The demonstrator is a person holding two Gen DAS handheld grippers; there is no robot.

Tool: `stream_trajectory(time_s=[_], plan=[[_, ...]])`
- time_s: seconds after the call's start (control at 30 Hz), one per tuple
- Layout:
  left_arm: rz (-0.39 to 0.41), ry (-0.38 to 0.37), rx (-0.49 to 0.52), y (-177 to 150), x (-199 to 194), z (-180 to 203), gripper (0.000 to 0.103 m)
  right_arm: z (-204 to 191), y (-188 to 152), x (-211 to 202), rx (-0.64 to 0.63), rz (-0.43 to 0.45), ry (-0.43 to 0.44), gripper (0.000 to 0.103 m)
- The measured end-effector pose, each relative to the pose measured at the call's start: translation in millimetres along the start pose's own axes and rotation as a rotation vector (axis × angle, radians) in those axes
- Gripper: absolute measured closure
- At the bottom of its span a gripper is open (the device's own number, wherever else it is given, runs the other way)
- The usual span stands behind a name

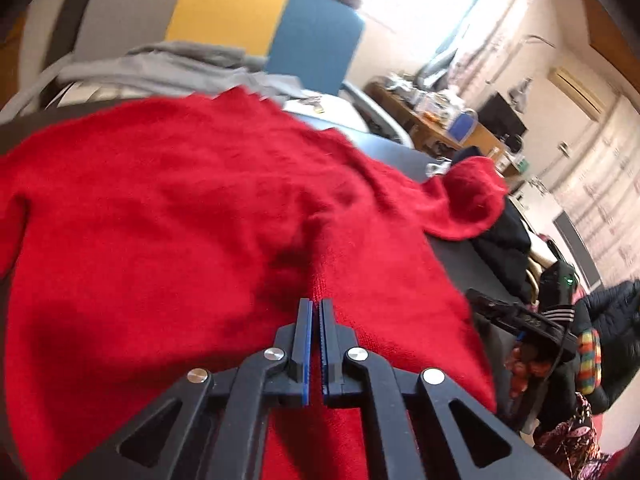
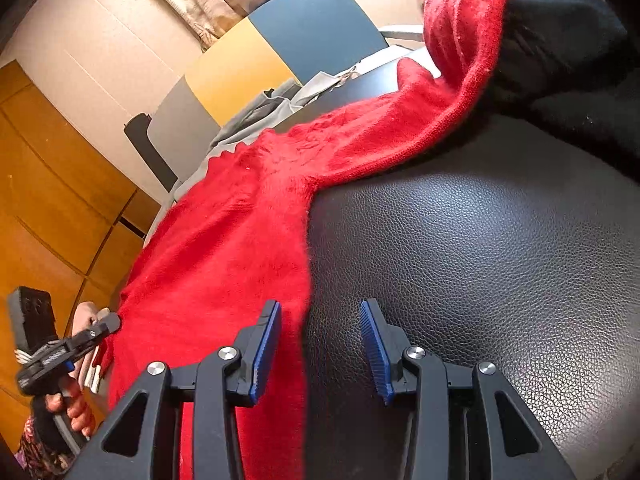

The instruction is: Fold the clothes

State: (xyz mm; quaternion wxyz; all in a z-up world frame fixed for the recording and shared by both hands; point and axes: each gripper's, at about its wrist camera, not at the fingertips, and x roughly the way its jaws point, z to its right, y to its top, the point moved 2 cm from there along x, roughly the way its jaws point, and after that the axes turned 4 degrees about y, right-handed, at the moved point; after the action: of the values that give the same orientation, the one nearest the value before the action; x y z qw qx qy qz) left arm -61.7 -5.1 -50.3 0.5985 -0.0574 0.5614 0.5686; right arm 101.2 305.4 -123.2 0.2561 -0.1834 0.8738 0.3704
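A fuzzy red sweater (image 1: pixel 180 208) lies spread over a black leather surface (image 2: pixel 480 240). One sleeve (image 2: pixel 460 40) trails up onto a black garment (image 2: pixel 568 52). My left gripper (image 1: pixel 316 308) is shut on a raised ridge of the sweater's fabric near its lower edge. In the right wrist view the left gripper (image 2: pixel 110 322) shows at the sweater's far corner, held by a hand. My right gripper (image 2: pixel 320 312) stands open astride the sweater's side edge, with one finger (image 2: pixel 268 336) over red knit and the other over bare leather.
A grey garment (image 1: pixel 160 68) lies bunched behind the sweater, in front of a chair back (image 1: pixel 228 4) in grey, yellow and blue panels. A cluttered wooden desk (image 1: pixel 440 120) stands far right. An orange wooden door (image 2: pixel 48 200) is at left.
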Motion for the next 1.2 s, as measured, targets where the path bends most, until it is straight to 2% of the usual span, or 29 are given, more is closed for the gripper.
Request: stream_trajectory(time_s=[0.13,0.27,0.33,0.4,0.43,0.5,0.53,0.63,0.67,0.73,0.8,0.93,1.0,1.1,1.13,1.2], plan=[[-0.05,0.004,0.014,-17,13,-6,0.101,-5,2,0,-0.016,-0.018,-0.019,0.06],[-0.073,0.022,0.031,-27,24,-6,0.1,-23,-4,3,-0.076,-0.089,0.015,0.061],[-0.068,0.014,0.004,-29,28,-9,0.1,-33,-11,9,-0.126,-0.115,-0.004,0.061],[-0.062,0.001,-0.016,-28,29,-10,0.099,-41,-15,14,-0.158,-0.128,-0.007,0.076],[-0.062,0.001,-0.017,-29,29,-10,0.098,-44,-18,20,-0.15,-0.146,0.023,0.096],[-0.058,0.007,-0.018,-27,25,-12,0.091,-49,-23,27,-0.16,-0.163,0.039,0.096],[-0.056,0.013,-0.017,-26,22,-14,0.088,-53,-24,28,-0.193,-0.162,0.019,0.097],[-0.027,0.072,-0.02,-26,13,-32,0.087,-68,-16,9,-0.408,-0.091,-0.199,0.097],[-0.017,0.092,-0.021,-26,10,-37,0.087,-65,-11,2,-0.442,-0.073,-0.268,0.097],[0.002,0.131,-0.023,-27,4,-49,0.088,-50,-3,-5,-0.439,-0.067,-0.352,0.097],[0.021,0.171,-0.025,-27,-2,-60,0.088,-27,0,-2,-0.388,-0.087,-0.395,0.097],[0.012,0.203,-0.015,-31,-14,-73,0.088,-16,-5,1,-0.377,-0.067,-0.427,0.097],[0.002,0.195,-0.028,-36,-24,-81,0.088,-19,-8,3,-0.394,-0.067,-0.429,0.097],[0.012,0.191,-0.058,-48,-45,-96,0.088,-25,-10,-1,-0.38,-0.082,-0.373,0.089],[0.036,0.203,-0.074,-51,-53,-102,0.088,-27,-8,-6,-0.363,-0.067,-0.36,0.084],[0.083,0.228,-0.109,-56,-69,-114,0.087,-40,-1,-20,-0.335,0.017,-0.332,0.08]])
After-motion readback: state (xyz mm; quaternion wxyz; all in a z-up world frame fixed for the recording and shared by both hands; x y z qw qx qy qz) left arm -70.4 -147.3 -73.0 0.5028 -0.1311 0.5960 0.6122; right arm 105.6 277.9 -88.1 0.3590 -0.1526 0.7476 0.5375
